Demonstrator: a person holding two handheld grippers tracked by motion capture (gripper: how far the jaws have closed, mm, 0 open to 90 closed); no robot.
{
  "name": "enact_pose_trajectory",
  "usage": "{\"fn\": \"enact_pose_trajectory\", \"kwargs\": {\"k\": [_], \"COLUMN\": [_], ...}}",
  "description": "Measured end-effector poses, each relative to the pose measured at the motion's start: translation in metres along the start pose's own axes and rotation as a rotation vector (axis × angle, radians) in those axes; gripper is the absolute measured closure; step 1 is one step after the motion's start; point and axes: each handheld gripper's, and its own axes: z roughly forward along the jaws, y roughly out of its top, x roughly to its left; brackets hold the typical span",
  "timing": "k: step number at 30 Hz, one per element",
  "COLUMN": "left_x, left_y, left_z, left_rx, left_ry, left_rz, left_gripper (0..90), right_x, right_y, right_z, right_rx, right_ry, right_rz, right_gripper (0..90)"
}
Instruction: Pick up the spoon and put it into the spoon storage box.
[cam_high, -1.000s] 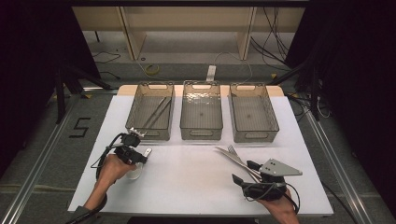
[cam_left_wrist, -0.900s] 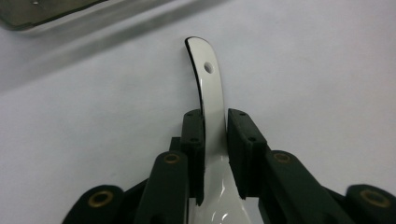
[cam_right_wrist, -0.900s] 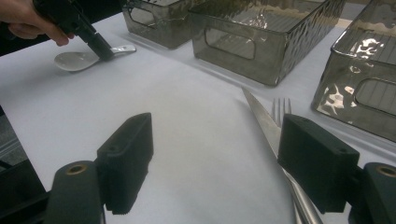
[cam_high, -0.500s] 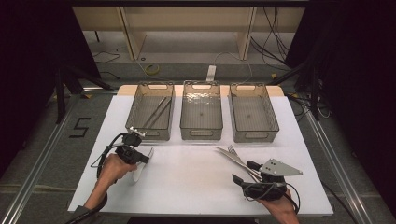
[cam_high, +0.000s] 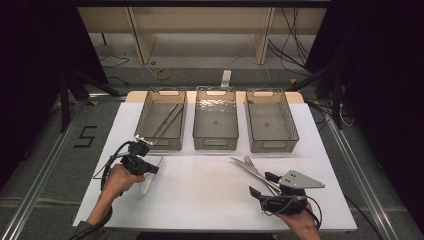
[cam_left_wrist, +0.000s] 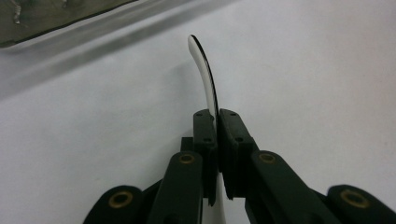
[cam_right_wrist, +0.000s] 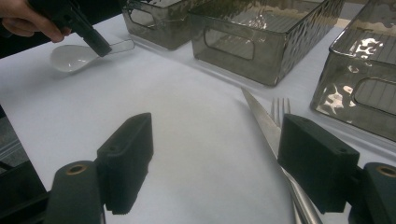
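A white plastic spoon (cam_high: 146, 183) lies at the table's front left, and my left gripper (cam_high: 151, 169) is shut on its handle. In the left gripper view the thin curved handle (cam_left_wrist: 204, 77) stands edge-on between the closed pads of that gripper (cam_left_wrist: 217, 117). The right gripper view shows the spoon's bowl (cam_right_wrist: 69, 57) resting on the white tabletop and the left gripper (cam_right_wrist: 100, 46) on its handle. My right gripper (cam_high: 264, 183) stands open at the front right, nothing between its jaws (cam_right_wrist: 217, 154). A metal knife (cam_right_wrist: 262, 120) and fork (cam_right_wrist: 280, 108) lie just beside its right jaw.
Three smoky clear bins stand in a row at the back: the left bin (cam_high: 145, 131) holds long metal utensils (cam_high: 168, 121), the middle bin (cam_high: 215, 142) and right bin (cam_high: 272, 145) look empty. The white tabletop (cam_high: 200, 195) spreads between the hands.
My left gripper has shifted slightly over the spoon, whose white bowl now shows beside the hand. The right gripper has kept still.
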Motion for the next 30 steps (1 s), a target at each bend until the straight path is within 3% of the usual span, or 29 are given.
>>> {"fn": "enact_pose_trajectory", "kwargs": {"k": [8,10,12,17,25,30], "left_x": [-0.003,-0.004,-0.009,-0.018,-0.026,-0.038], "left_y": [0.003,0.006,0.01,0.016,0.03,0.055], "left_z": [-0.016,-0.022,-0.029,-0.033,-0.034,-0.038], "left_rx": [-0.058,-0.091,-0.123,-0.153,-0.171,-0.194], "left_ry": [-0.041,-0.069,-0.086,-0.099,-0.103,-0.075], "left_rz": [0.008,0.002,0.014,0.046,0.075,0.112], "left_gripper": [85.7,85.7,85.7,85.7,85.6,85.6], "right_x": [-0.001,-0.001,-0.001,-0.002,-0.002,-0.002], "right_y": [0.0,0.0,0.0,0.0,-0.001,-0.001], "right_z": [0.0,0.0,0.0,-0.001,0.0,0.001], "right_rx": [0.001,0.001,-0.001,0.001,0.001,0.0], "right_ry": [0.001,0.0,-0.001,-0.006,-0.005,-0.004], "right_rz": [-0.003,-0.003,-0.001,0.002,0.003,0.006], "right_gripper": [27.2,27.2,27.2,27.2,27.2,27.2]}}
